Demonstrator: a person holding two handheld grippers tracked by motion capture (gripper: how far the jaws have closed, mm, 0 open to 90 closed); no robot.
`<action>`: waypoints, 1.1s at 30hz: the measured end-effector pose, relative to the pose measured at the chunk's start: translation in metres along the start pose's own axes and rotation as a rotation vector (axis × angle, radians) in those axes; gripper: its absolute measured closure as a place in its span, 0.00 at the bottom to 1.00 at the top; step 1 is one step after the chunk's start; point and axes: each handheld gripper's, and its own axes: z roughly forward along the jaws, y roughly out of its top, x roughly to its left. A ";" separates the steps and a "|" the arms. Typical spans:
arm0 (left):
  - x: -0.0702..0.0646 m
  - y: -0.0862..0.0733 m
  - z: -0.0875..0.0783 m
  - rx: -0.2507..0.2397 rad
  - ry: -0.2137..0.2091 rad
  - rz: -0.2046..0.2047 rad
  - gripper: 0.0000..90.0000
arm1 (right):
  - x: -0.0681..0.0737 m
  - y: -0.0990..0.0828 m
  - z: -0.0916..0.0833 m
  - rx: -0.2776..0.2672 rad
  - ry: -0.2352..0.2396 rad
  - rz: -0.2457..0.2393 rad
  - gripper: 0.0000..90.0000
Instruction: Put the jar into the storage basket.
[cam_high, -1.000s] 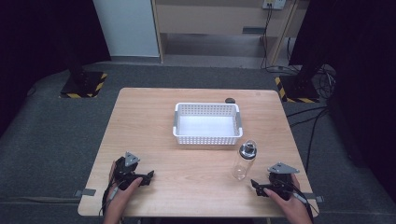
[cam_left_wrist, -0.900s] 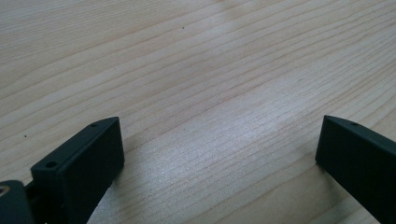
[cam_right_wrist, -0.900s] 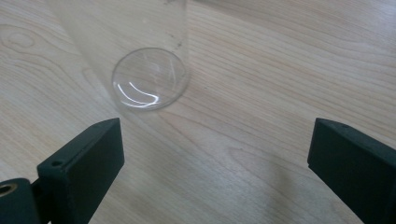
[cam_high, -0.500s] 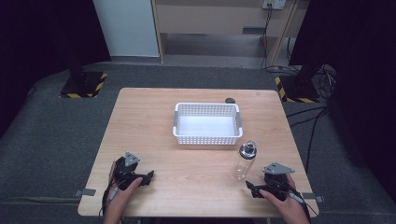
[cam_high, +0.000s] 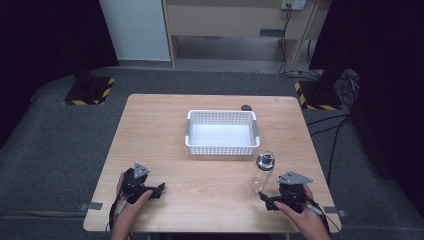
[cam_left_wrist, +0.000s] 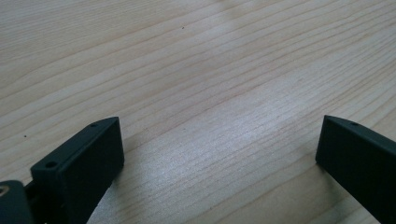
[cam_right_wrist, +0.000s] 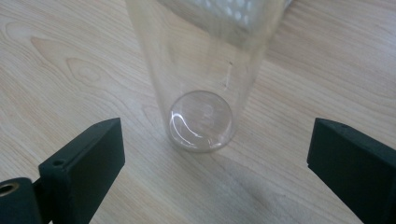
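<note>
Item: clear bottle (cam_high: 262, 172), dark-capped, upright on the table (cam_high: 210, 200) toward its right near side, just beside the front right corner of the white basket (cam_high: 222, 148). Our right gripper (cam_high: 269, 199) sits low near its base, jaws spread wide and empty, the bottle's foot (cam_right_wrist: 201, 121) centred ahead of the gap; we judge this a line-up for a low grasp. Our left gripper (cam_high: 159, 190) rests well apart at the left, jaws wide, holding nothing. A small dark object (cam_high: 246, 107) lies behind the basket. Nothing blocks the approach.
</note>
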 end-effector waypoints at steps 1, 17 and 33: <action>0.000 0.000 0.000 0.000 0.000 0.000 0.00 | 0.002 0.004 -0.001 -0.005 0.006 -0.008 0.05; 0.000 0.000 0.000 0.000 0.000 0.000 0.00 | 0.005 0.036 -0.008 -0.047 0.024 -0.022 0.08; 0.000 0.000 0.000 0.000 0.000 0.000 0.00 | 0.004 0.050 -0.007 -0.067 0.035 -0.028 0.13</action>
